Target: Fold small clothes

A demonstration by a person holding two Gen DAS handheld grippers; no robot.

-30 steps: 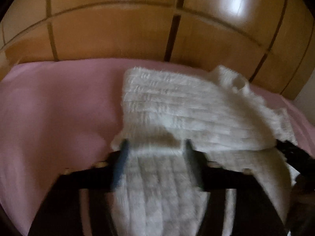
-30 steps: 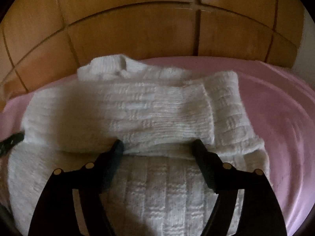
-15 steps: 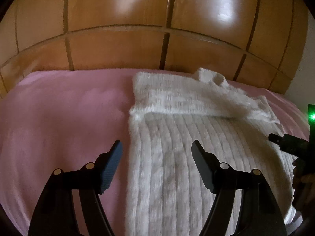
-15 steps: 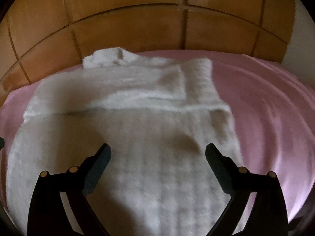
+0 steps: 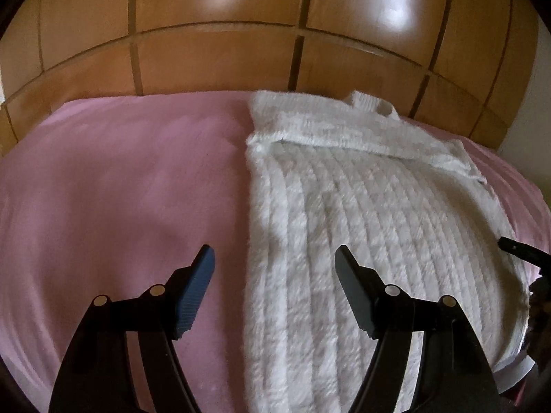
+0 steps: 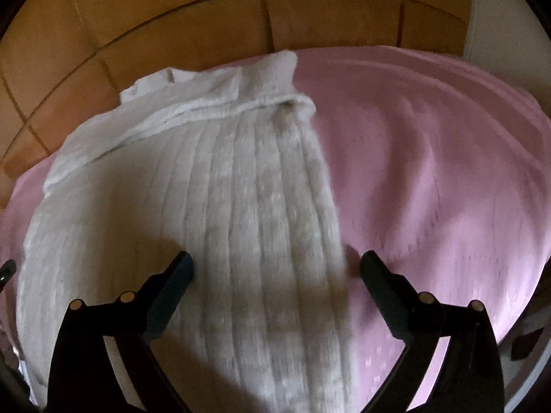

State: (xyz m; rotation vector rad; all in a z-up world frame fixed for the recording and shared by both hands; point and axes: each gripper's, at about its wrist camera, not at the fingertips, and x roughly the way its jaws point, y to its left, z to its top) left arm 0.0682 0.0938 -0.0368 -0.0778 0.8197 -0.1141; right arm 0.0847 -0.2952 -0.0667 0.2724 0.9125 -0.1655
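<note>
A white knitted sweater (image 5: 372, 220) lies flat on the pink bed sheet (image 5: 113, 199), collar toward the headboard, with both sleeves folded across its upper part. It also shows in the right wrist view (image 6: 213, 206). My left gripper (image 5: 275, 261) is open and empty above the sweater's left edge. My right gripper (image 6: 275, 266) is open and empty above the sweater's right edge. The tip of the right gripper shows at the right side of the left wrist view (image 5: 523, 251).
A wooden panelled headboard (image 5: 241, 51) stands behind the bed, also seen in the right wrist view (image 6: 172, 27). Pink sheet (image 6: 430, 158) spreads to the right of the sweater. A pale wall (image 6: 496, 17) is at the far right.
Both grippers let go of the folded sleeves and drew back toward the sweater's hem. The left gripper opened from its hold on the knit; the sleeves now lie across the chest.
</note>
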